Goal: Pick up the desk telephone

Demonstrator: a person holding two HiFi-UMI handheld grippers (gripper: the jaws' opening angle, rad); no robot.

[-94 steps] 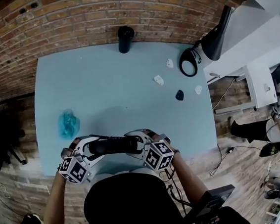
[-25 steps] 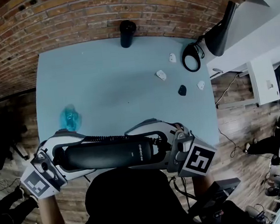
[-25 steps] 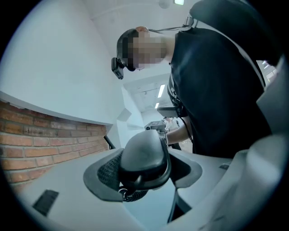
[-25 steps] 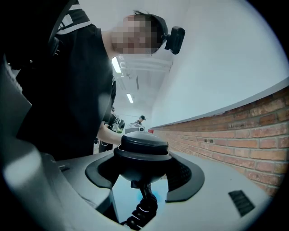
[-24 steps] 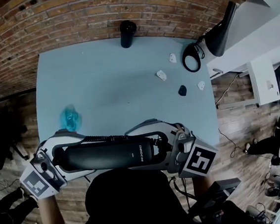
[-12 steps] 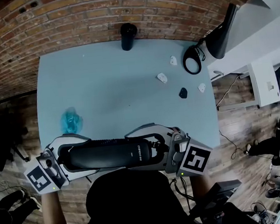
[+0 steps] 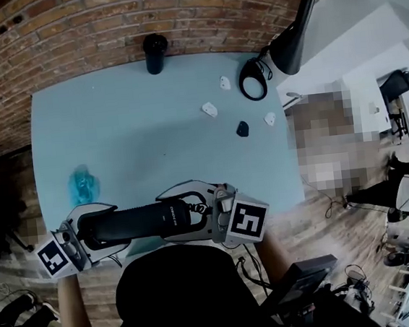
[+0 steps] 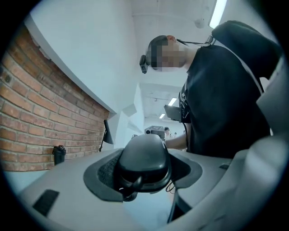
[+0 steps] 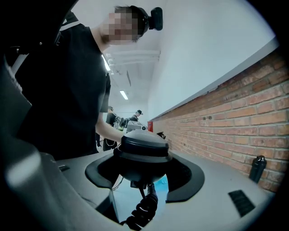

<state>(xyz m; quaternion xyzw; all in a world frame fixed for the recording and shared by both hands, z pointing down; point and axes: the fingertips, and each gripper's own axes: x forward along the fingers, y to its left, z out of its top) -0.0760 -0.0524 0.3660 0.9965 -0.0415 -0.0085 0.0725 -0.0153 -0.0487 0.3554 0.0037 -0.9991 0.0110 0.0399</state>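
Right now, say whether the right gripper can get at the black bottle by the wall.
Probably not: the right gripper is shut on the telephone handset, shared with the left gripper. Nothing blocks the black bottle at the table's far edge.

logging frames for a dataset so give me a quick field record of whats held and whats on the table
held item: black telephone handset, coiled cord hanging below
left gripper: shut on one end of the handset
right gripper: shut on the other end
handset pose: roughly level, at the near edge of the table
table: light blue, against a brick wall
also on table: black cylinder at the back, crumpled blue item left, small white pieces right
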